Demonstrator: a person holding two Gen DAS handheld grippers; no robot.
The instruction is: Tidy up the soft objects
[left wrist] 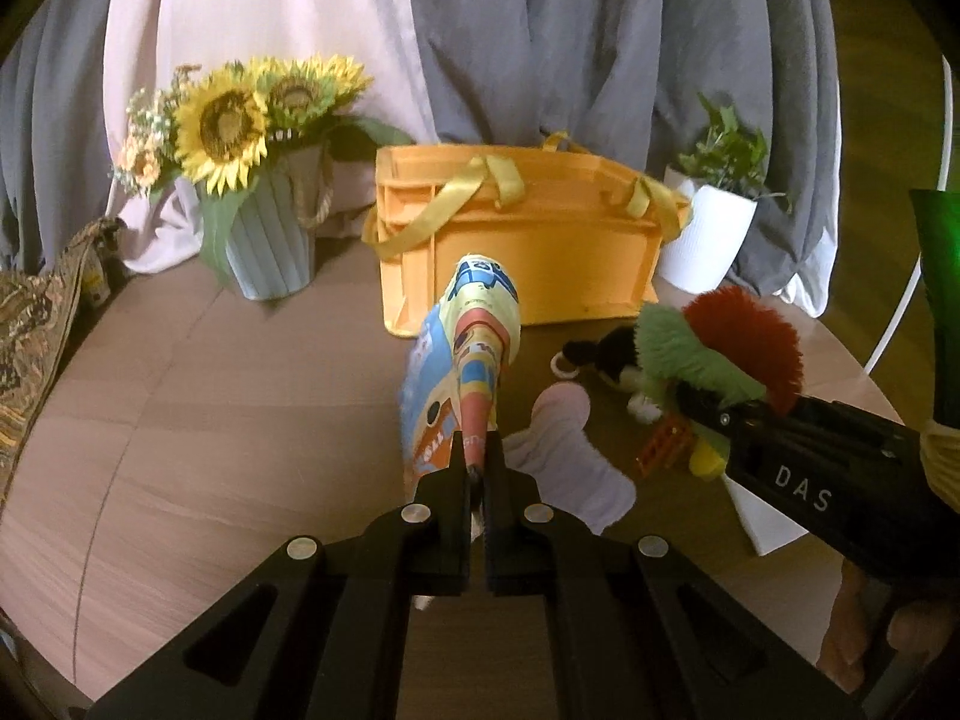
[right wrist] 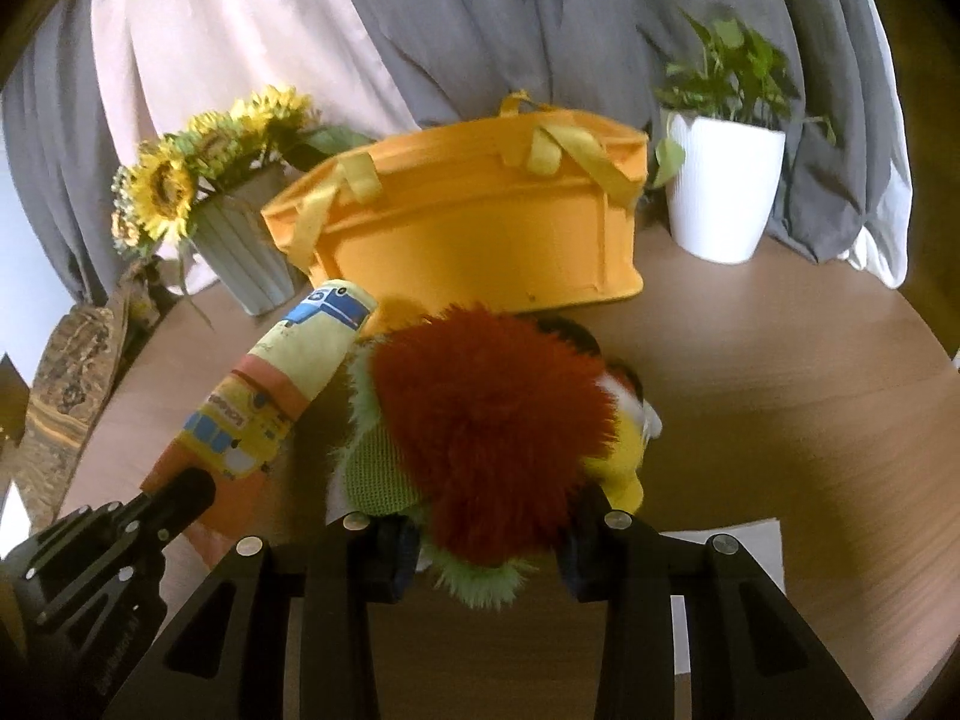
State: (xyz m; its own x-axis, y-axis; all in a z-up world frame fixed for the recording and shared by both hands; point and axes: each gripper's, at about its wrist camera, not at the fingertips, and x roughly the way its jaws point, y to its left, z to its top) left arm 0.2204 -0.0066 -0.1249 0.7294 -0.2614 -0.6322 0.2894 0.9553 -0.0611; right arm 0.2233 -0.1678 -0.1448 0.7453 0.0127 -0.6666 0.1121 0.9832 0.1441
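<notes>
- The printed cloth toy point(left wrist: 465, 360), a soft roll with buses and blue and yellow panels, is pinched by one end between the closed fingers of the left gripper point(left wrist: 478, 468); it stands up from the jaws, above the table point(left wrist: 210, 390) and in front of the orange basket point(left wrist: 540, 264).
- The fuzzy plush point(right wrist: 480, 420), with a red mop of fur, a green shaggy body and yellow parts, sits between the fingers of the right gripper point(right wrist: 489, 546), which are clamped on its sides; it hangs just beside the cloth toy.
- A pale pink bone-shaped plush point(left wrist: 564, 456) lies on the table between the two grippers, and a small black and white plush point(left wrist: 606, 357) lies near the basket's front wall.
- The basket is open-topped, with yellow strap handles draped over its rim.
- Behind it to the left stands a ribbed pot of sunflowers point(left wrist: 240, 132); to the right, a white pot with a green plant point(right wrist: 726, 180).
- Grey and pink curtains point(left wrist: 540, 30) close off the back.
- The round table edge curves near on the right; the left side offers bare wood.
</notes>
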